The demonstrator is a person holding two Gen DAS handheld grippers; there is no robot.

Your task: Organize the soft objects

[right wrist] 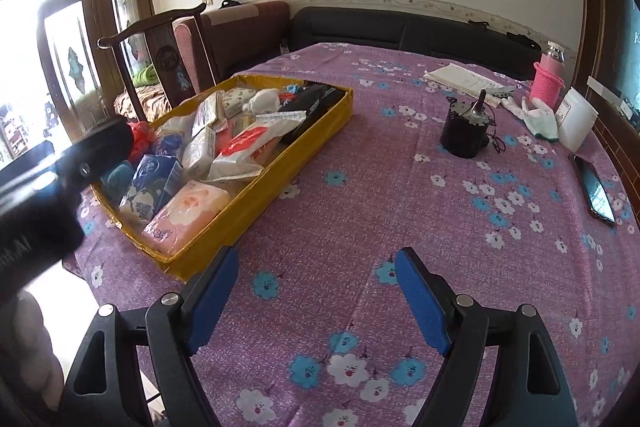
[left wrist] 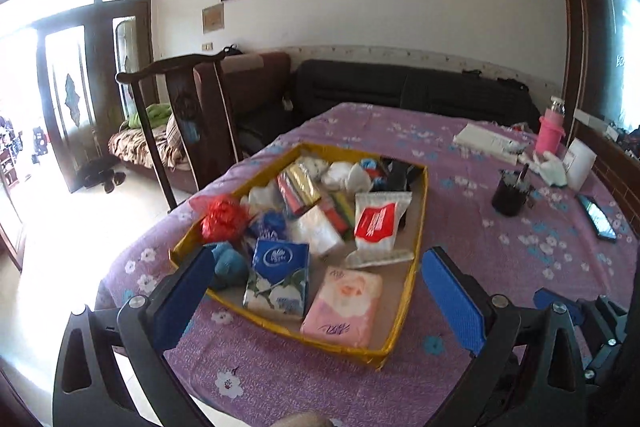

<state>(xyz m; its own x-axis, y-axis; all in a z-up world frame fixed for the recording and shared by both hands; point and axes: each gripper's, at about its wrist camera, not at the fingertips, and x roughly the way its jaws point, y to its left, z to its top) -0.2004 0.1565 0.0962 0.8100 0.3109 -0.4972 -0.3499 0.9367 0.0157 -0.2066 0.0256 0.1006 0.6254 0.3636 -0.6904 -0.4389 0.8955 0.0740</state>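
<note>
A shallow yellow box (left wrist: 416, 247) sits on the purple flowered tablecloth, full of soft packs. Near its front lie a pink tissue pack (left wrist: 344, 307), a blue tissue pack (left wrist: 278, 277) and a blue cloth ball (left wrist: 228, 263). A red bag (left wrist: 222, 217) and a white pack with a red label (left wrist: 378, 225) lie further in. My left gripper (left wrist: 316, 291) is open and empty, its jaws wide over the box's near end. My right gripper (right wrist: 316, 291) is open and empty above bare cloth, right of the box (right wrist: 256, 207). The pink pack (right wrist: 188, 215) shows there too.
A black cup (right wrist: 464, 131) with a tool in it, a phone (right wrist: 598, 193), a white glove (right wrist: 538, 119), a white jar (right wrist: 576, 125), a pink bottle (right wrist: 546, 83) and papers (right wrist: 464, 79) lie on the table's right side. A dark wooden chair (left wrist: 180, 131) stands at the left edge.
</note>
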